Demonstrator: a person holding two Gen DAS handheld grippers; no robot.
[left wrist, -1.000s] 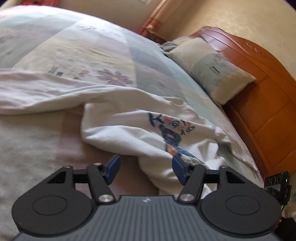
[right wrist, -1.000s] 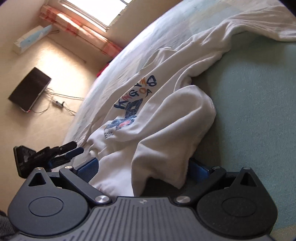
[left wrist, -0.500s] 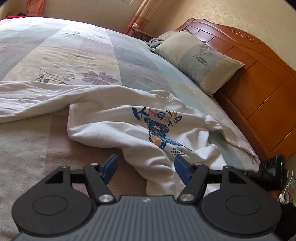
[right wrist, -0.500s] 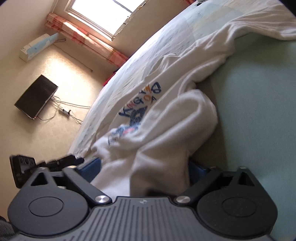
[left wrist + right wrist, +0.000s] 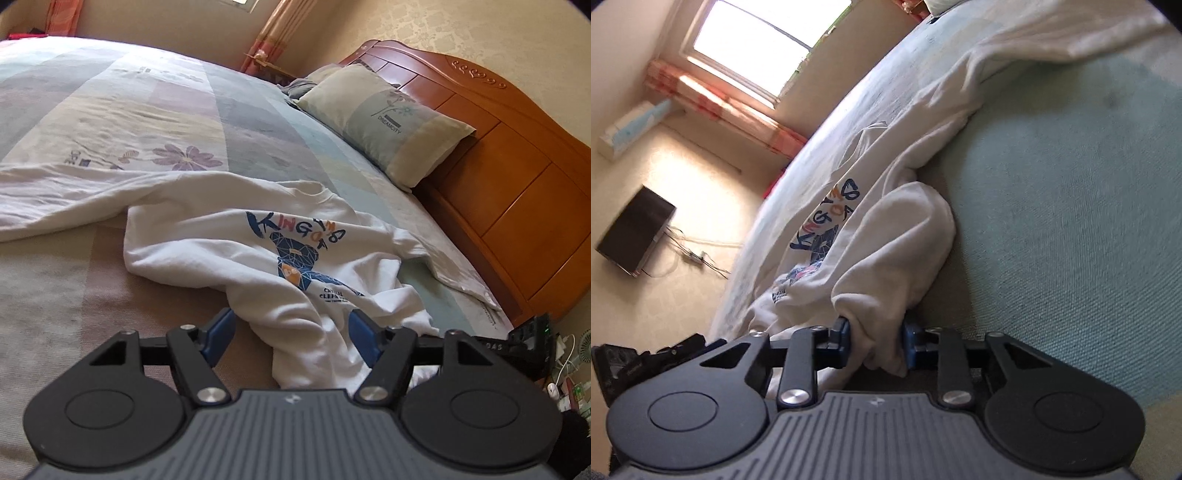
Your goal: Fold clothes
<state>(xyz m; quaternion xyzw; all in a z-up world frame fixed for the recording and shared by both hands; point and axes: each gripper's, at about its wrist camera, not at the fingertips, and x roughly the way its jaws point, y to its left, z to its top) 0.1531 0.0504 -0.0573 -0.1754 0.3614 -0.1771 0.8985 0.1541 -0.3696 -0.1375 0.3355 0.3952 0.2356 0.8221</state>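
White sweatshirt (image 5: 258,251) bunches between the spread-apart left tool (image 5: 291,332), its hem pinched by the right tool (image 5: 875,343)

The white long-sleeved sweatshirt with a blue printed graphic (image 5: 229,240) runs off the left edge of the left wrist view, so one sleeve's end is unseen. Its small printed lines below the graphic are too small to read. In the right wrist view, the bunched hem disappears behind the right gripper (image 5: 875,345), and the dark flat screen (image 5: 633,230) beyond the sweatshirt is blurred.
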